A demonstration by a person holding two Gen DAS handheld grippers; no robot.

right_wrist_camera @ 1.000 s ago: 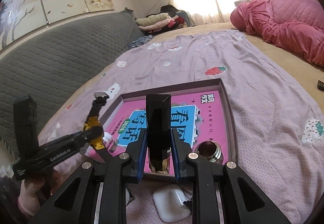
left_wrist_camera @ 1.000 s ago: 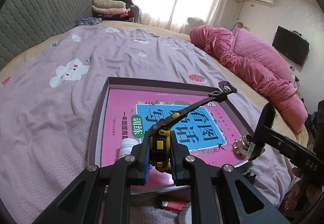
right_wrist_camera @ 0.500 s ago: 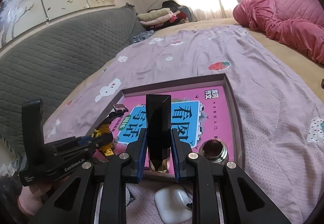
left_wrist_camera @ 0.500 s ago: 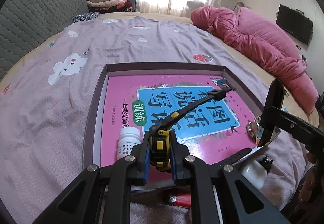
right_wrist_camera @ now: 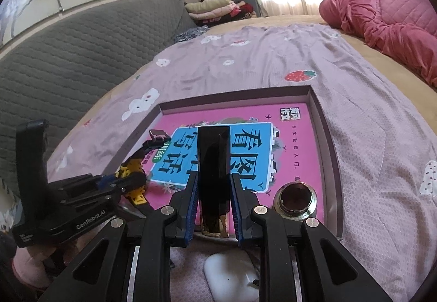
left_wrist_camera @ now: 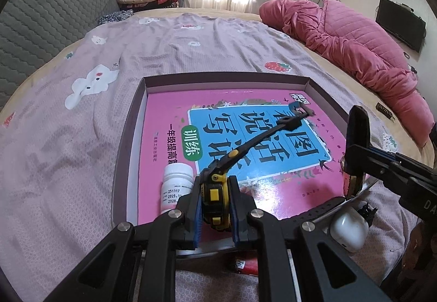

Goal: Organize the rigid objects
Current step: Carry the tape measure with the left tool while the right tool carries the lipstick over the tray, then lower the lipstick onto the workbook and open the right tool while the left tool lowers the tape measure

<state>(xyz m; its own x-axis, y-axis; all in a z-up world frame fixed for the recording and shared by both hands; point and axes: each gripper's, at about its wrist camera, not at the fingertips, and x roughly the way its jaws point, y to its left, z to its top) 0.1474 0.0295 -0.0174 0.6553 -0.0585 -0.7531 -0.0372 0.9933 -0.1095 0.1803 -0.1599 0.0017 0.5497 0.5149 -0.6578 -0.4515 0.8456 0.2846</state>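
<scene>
On the left, the left hand-held gripper (left_wrist_camera: 215,203) pinches a yellow-and-black watch (left_wrist_camera: 214,192) by its case, its strap reaching forward over the pink book (left_wrist_camera: 164,143) that lies in the shallow tray (left_wrist_camera: 131,124) on the bed (left_wrist_camera: 82,110). Since a second ago the tray has come nearer and fuller in the left wrist view, and the strap's buckle now hangs over the book's blue title panel instead of above the tray's far rim; I judge the watch is being carried in for setting down. Just left of the watch, a white pill bottle (left_wrist_camera: 176,187) stands on the book. The left hand-held gripper slants downward toward the tray's near edge.

To the right, the right hand-held gripper (right_wrist_camera: 214,203) is clamped on a tall glossy black box (right_wrist_camera: 213,165), held upright over the book's near edge. It has sunk slightly, so the box reads as close to placement too. Right of it, a round metal-rimmed piece (right_wrist_camera: 296,199) sits in the tray's near right corner. A white earbud case (right_wrist_camera: 232,277) lies on the bed outside the tray, below the right hand-held gripper, and still looks to need collecting.
</scene>
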